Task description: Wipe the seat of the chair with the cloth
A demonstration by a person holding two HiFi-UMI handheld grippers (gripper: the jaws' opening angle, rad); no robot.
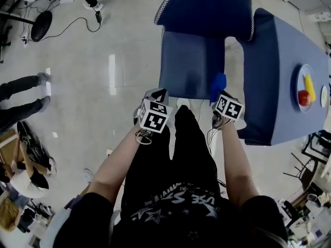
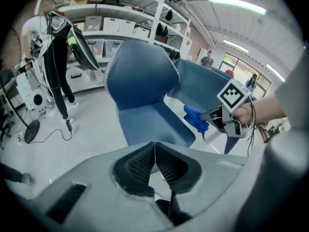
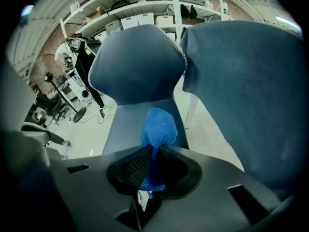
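Two grippers are held out at the near edge of the chair [image 1: 199, 14], which stands at 12 o'clock from the person, backrest on the far side.

The left gripper [image 1: 155, 94] has its fingers [image 2: 141, 162] pressed together with nothing between them. It hangs just off the 7 o'clock corner of the seat [image 1: 187, 66], apart from it.

The right gripper [image 1: 219, 95] has its fingers [image 3: 134, 167] closed on the cloth [image 1: 218, 83]. The cloth is blue and bunched. Part of it stands up past the fingertips and a short end hangs behind them. It sits over the seat's 5 o'clock corner, close to the right rim. Whether it touches the seat cannot be told.

At 3 o'clock of the chair, just beside it, is a tabletop [image 1: 279, 71] under a blue cover. A plate [image 1: 301, 74] with a red and a yellow piece of fruit lies near its far right side.

Across the floor [image 1: 103, 45] at 9 o'clock, well apart from the chair, a person's legs [image 1: 23, 94] reach in from the edge.
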